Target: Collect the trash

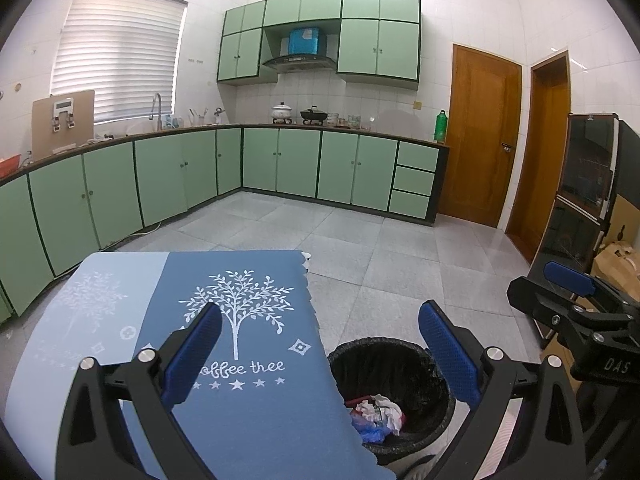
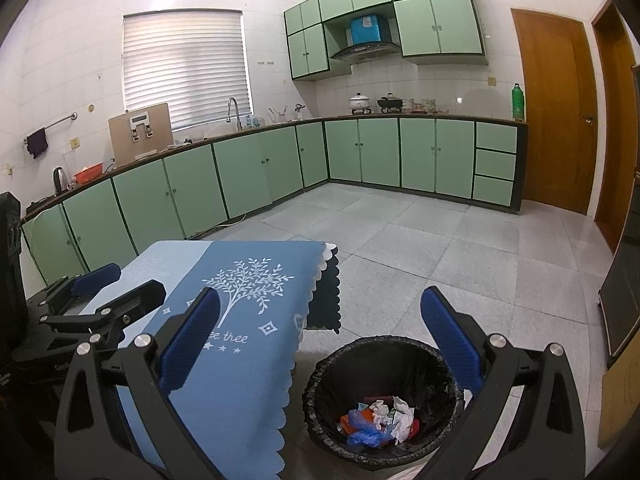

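A black bin (image 1: 416,364) lined with a black bag stands on the floor by the table's right edge. It holds crumpled white paper (image 1: 380,410), blue plastic and red scraps. It also shows in the right wrist view (image 2: 384,360), with the trash (image 2: 384,416) inside. My left gripper (image 1: 320,356) is open and empty above the table's right edge and the bin. My right gripper (image 2: 320,344) is open and empty above the bin. The right gripper (image 1: 576,292) shows at the right of the left wrist view. The left gripper (image 2: 108,284) shows at the left of the right wrist view.
The table has a blue cloth (image 1: 248,328) with a white tree print. Green kitchen cabinets (image 1: 280,164) run along the left and far walls. Wooden doors (image 1: 484,136) stand at the right. A dark cabinet (image 1: 580,192) and cardboard boxes stand at far right. Grey tiled floor (image 1: 400,248) lies beyond.
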{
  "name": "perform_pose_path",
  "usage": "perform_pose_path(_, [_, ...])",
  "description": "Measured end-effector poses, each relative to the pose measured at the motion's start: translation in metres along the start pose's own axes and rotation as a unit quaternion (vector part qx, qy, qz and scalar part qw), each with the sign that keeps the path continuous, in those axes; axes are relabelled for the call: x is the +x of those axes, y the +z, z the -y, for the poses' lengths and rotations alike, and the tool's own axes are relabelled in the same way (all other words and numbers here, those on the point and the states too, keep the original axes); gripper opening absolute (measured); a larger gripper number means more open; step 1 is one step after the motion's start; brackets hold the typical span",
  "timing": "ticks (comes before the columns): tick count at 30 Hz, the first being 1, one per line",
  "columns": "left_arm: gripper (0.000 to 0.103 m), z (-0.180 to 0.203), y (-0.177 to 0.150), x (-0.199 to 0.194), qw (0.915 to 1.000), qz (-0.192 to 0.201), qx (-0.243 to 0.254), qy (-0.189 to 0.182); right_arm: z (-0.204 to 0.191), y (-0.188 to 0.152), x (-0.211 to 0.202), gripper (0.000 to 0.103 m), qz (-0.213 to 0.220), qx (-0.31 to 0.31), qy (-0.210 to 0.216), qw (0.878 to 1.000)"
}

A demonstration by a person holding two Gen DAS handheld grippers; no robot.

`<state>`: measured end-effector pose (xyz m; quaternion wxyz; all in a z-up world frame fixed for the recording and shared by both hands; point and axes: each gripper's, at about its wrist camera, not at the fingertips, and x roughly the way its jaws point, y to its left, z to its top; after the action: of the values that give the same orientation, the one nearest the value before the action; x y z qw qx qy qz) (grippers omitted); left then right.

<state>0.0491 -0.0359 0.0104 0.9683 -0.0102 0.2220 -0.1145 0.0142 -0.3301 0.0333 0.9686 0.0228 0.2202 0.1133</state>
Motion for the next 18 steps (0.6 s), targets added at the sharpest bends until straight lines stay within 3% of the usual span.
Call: perform_pose_path(18, [0.097,-0.0021,-0.0017,-0.0002,1.0000,0.001,-0.001,0.002,-0.0046,-0.0005,0.0007,0.098,-0.001,-0.003,0.003,1.000])
